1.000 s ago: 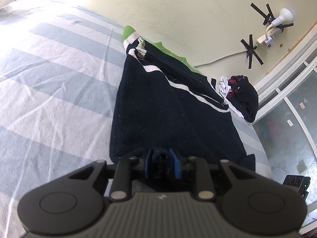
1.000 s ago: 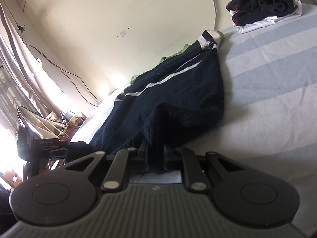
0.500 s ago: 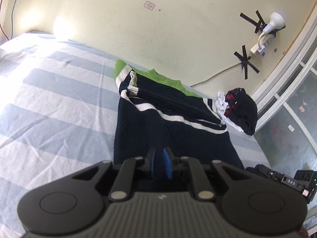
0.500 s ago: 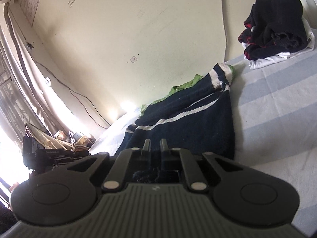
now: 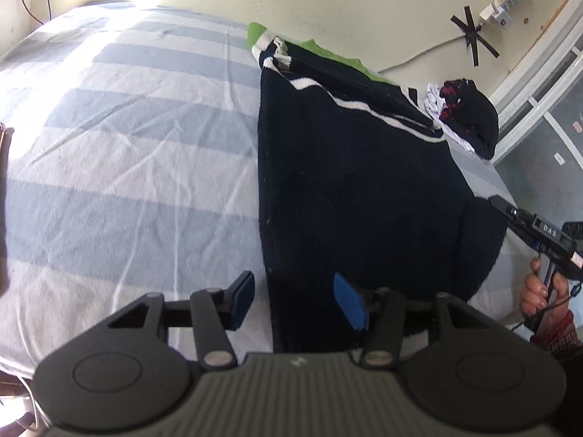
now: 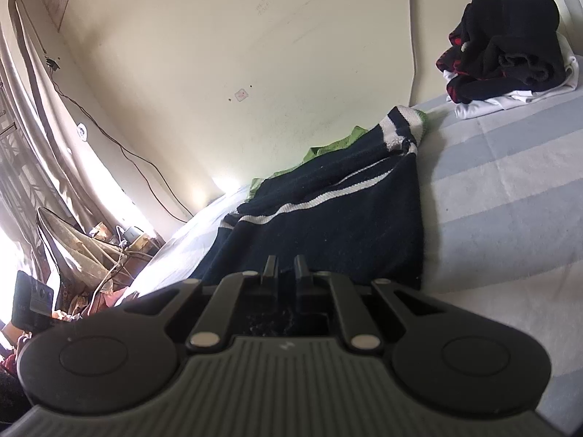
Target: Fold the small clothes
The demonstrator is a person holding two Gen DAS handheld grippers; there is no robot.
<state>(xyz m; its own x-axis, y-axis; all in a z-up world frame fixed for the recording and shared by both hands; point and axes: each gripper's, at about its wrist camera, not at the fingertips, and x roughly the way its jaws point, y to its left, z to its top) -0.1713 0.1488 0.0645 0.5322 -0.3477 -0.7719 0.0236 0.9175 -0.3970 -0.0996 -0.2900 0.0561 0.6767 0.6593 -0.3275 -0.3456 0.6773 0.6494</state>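
A dark navy sweater with white stripes and green trim lies on the striped bedsheet, its near edge at the bed's front. My left gripper is open over the sweater's near left edge, its blue pads apart and holding nothing. In the right wrist view the sweater stretches away toward the wall. My right gripper is shut on the sweater's near hem. The right gripper also shows in the left wrist view at the sweater's right corner.
A pile of black, red and white clothes sits at the far corner of the bed by the wall; it also shows in the left wrist view. A window frame stands to the right. Cluttered items lie beside the bed.
My left gripper has opened and let go of the sweater's hem. The sweater has been drawn toward the bed's near edge and lies flatter. The right gripper stays shut on it.
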